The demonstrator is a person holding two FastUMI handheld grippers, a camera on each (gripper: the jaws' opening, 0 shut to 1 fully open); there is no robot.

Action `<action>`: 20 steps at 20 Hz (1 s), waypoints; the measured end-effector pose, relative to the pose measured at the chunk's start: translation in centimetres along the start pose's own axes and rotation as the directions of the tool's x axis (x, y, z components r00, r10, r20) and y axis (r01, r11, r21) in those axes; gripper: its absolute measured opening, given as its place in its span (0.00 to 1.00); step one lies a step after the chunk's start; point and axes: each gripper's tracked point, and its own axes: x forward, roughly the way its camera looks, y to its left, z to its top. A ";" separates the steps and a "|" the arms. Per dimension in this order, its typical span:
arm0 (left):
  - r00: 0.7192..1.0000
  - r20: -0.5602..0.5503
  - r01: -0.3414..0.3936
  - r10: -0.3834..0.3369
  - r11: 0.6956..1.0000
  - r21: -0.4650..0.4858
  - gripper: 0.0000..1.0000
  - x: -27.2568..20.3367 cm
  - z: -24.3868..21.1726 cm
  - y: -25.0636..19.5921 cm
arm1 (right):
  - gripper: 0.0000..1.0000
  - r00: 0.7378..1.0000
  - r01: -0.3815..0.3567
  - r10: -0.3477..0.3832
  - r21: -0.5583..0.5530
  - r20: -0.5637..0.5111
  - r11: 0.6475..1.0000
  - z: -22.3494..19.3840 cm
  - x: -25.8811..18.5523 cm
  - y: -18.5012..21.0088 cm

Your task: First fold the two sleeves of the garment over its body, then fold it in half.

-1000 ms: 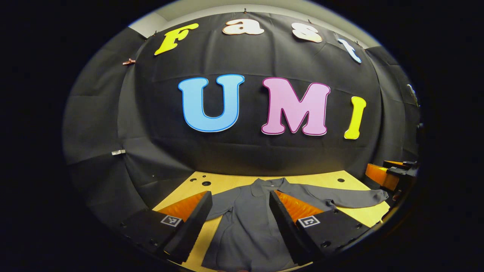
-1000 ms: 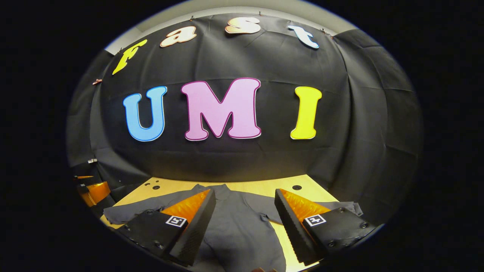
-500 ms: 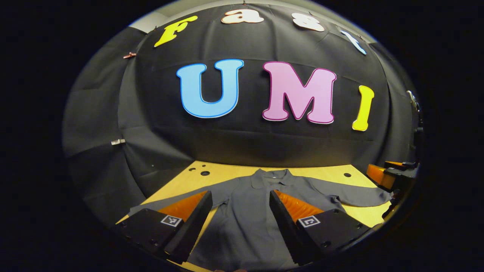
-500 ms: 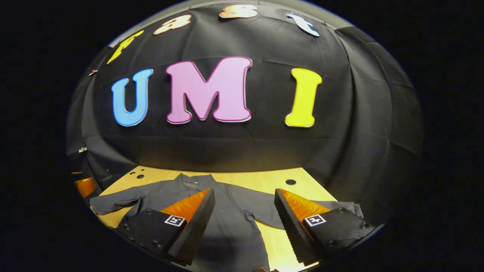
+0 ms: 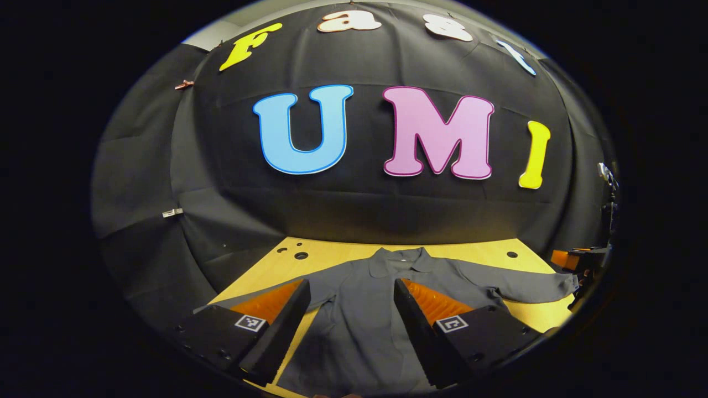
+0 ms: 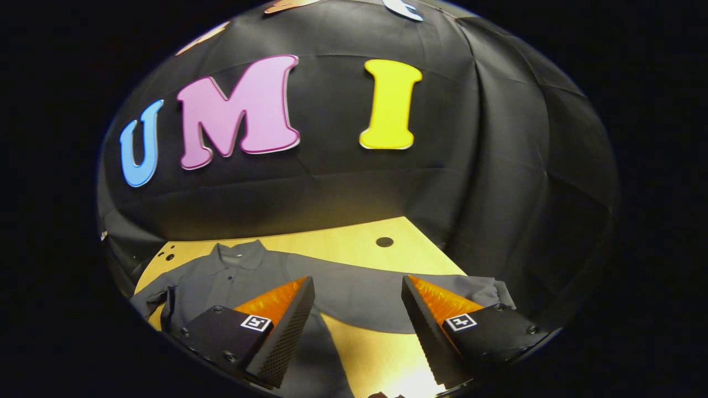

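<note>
Shirt lying flat for folding | right gripper hovering wide open, empty, sleeve at 12 o'clock | left gripper gaping, empty.

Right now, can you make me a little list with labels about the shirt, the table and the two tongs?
garment: grey collared shirt, flat on the table, front up
sleeves: both spread out, right sleeve not folded yet
table: light wooden top with holes
left tongs: open, above the shirt body
right tongs: open, above the right sleeve
</note>
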 end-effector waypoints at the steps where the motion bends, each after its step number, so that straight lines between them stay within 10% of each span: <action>1: 1.000 0.005 -0.005 0.006 1.000 0.000 0.96 0.1 0.2 0.1 | 0.98 1.000 0.019 -0.019 0.006 -0.009 1.000 -0.2 0.5 -1.2; 8: 0.999 -0.031 -0.032 0.032 0.999 -0.002 0.96 0.3 -0.7 -0.1 | 0.97 0.980 0.158 -0.147 0.081 -0.131 0.984 -3.9 4.4 -9.6; 20: 0.997 -0.081 -0.003 0.005 1.000 0.022 0.96 1.5 -1.3 -2.3 | 0.98 0.876 0.419 -0.371 0.104 -0.309 0.902 -11.0 8.1 -23.0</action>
